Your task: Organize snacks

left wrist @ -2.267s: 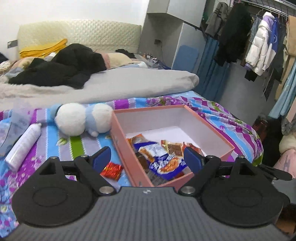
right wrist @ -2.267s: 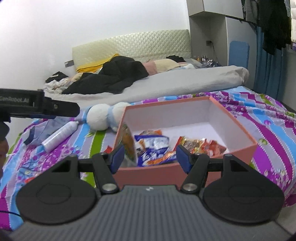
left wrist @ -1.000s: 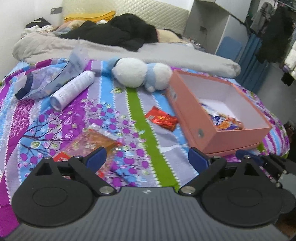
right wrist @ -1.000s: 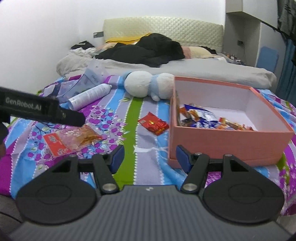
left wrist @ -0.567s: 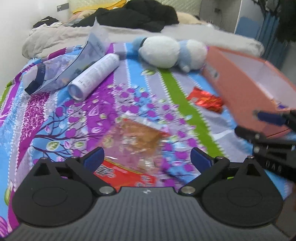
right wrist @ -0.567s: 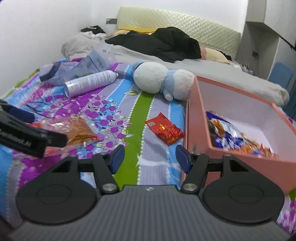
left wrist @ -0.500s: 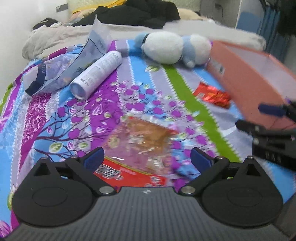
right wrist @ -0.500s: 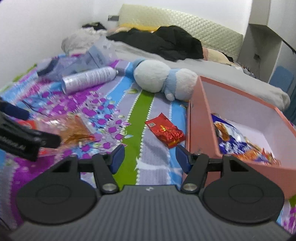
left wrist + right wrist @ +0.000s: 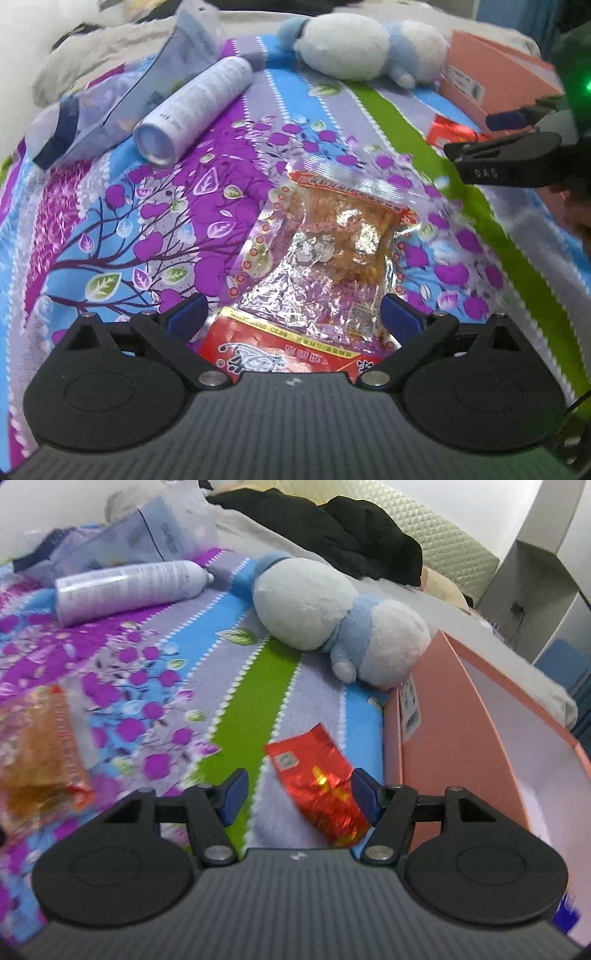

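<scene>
Left hand-held gripper (image 9: pixel 291 315): jaws spread wide, nothing clamped. It hangs tilted down over the clear crinkly snack bag w/ red printed end and orange-brown contents (image 9: pixel 325 266), which lies flat on the bed's purple-blue-green floral bedspread (image 9: pixel 110 229). The bag's red end sits between the blue pads, but the pads look apart from it on both sides, so no grip yet. Prob. lined up this way so the jaws can close across the bag's width.

Right hand-held gripper (image 9: pixel 295 794): also released, jaws about half spread. Between and just ahead of its pads lies the small shiny red foil snack packet (image 9: pixel 317 775), flat on the bedspread, just beside the wall of the salmon-pink open cardboard box (image 9: pixel 436 738). Its right-hand pad looks v. near the packet's edge; contact can't be told, view is blurred. The packet lies skewed to the jaw line, so a pinch would likely catch it corner-on.

Judgement: both loose snacks are being approached at once, one per gripper, w/ the box as the likely drop spot. Neither is lifted. In the left view the right gripper shows at the far right edge, w/ the box behind it.

Further out, non-snack clutter: a white-and-pale-blue plush toy (image 9: pixel 332 616) resting against the box's far corner, a white cylindrical spray can (image 9: pixel 195 107) lying on its side, and a pale lilac plastic pouch (image 9: pixel 122 96) next to it. Black clothing (image 9: pixel 332 528) is heaped near the quilted cream headboard (image 9: pixel 443 535).
</scene>
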{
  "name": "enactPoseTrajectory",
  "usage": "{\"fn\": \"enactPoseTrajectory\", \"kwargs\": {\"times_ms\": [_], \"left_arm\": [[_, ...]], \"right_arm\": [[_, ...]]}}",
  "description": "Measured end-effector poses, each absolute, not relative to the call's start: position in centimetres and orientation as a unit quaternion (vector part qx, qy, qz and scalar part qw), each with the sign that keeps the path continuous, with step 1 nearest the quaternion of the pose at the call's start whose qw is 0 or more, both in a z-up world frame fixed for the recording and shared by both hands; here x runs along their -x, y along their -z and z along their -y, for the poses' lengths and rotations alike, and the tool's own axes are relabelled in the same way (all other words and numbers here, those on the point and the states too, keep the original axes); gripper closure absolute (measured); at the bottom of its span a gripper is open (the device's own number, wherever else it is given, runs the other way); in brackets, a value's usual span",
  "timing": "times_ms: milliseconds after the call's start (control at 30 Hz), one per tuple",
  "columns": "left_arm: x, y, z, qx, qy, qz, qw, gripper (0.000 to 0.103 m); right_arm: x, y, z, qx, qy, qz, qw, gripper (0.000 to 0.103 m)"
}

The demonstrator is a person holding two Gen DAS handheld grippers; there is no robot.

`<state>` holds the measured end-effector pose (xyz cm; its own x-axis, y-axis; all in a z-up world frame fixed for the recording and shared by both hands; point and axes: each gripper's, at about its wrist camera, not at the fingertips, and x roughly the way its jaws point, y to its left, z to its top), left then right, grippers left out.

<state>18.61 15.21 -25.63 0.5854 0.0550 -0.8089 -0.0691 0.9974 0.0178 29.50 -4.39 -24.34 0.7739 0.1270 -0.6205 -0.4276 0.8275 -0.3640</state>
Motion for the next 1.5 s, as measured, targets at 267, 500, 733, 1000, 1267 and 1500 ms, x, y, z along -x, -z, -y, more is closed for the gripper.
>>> {"fn": "enactPoseTrajectory", "kwargs": {"times_ms": [267,500,733,1000,1267,1500], "left_arm": [[-18.4,26.4,-16.5,0.054,-0.025,-0.447,0.893,0.002],[-18.2,26.3,-16.5,0.061,-0.024,-0.443,0.894,0.002],[-17.6,26.2,-16.7,0.069,-0.022,-0.439,0.896,0.002],[-17.2,25.7,-17.0,0.078,-0.033,-0.438,0.895,0.002],[-16.8,25.4,-17.4,0.085,-0.042,-0.437,0.894,0.002],[-16.7,24.9,-17.9,0.101,-0.044,-0.428,0.897,0.002]], "right_arm": [[-32.9,25.6,3.4,0.289,-0.154,-0.323,0.888,0.018],[-34.9,25.5,3.3,0.247,-0.164,-0.353,0.887,0.019],[-37.1,25.7,5.2,0.135,-0.199,-0.413,0.879,0.029],[-35.4,24.6,4.0,0.158,-0.237,-0.403,0.87,0.079],[-31.9,23.1,2.6,0.139,-0.294,-0.389,0.862,0.084],[-27.0,22.6,2.5,0.133,-0.32,-0.364,0.865,0.075]]}}
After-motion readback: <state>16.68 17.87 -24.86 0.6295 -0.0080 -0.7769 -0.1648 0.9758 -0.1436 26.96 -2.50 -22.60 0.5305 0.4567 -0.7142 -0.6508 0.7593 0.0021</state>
